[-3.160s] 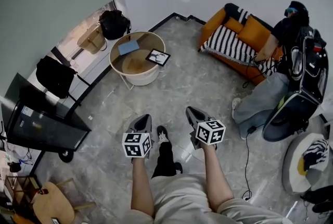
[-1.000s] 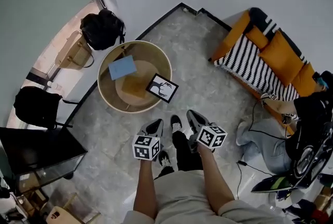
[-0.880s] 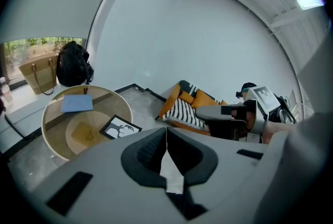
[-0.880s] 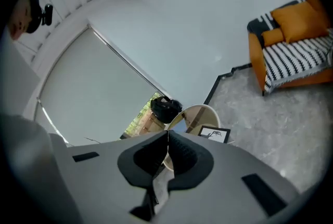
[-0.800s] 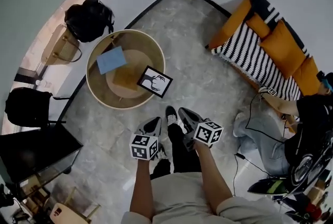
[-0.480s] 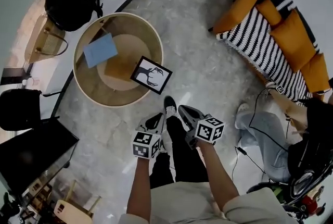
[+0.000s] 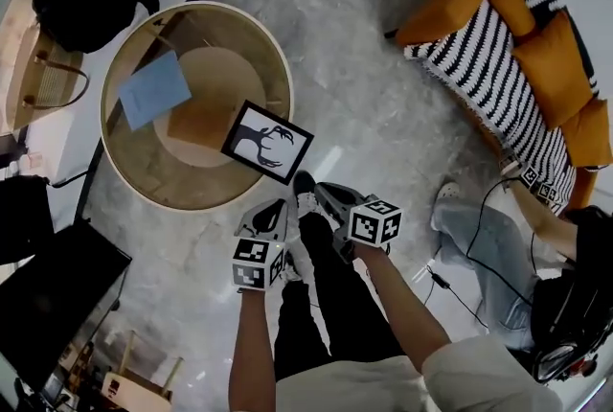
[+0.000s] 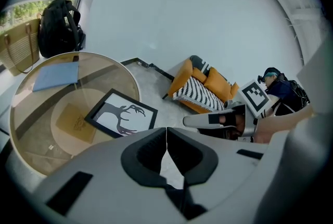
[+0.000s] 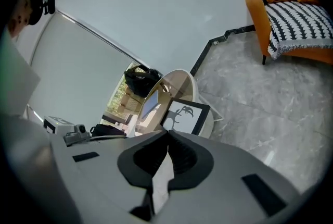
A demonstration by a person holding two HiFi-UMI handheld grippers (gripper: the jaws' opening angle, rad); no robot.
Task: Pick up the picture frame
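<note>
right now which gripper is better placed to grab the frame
Left, probably. The left gripper is just short of the frame, which fills more of its view; the right gripper sits further aside. Both are shut and must open first.

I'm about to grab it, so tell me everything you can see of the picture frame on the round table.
The picture frame is a rectangle with a thin black border around a white sheet that bears a black antlered silhouette, like a deer. It seems to lie flat and face up on the glass top of the round table, turned diagonally at the side nearest the person, with one corner reaching past the rim. Only the table touches it.
</note>
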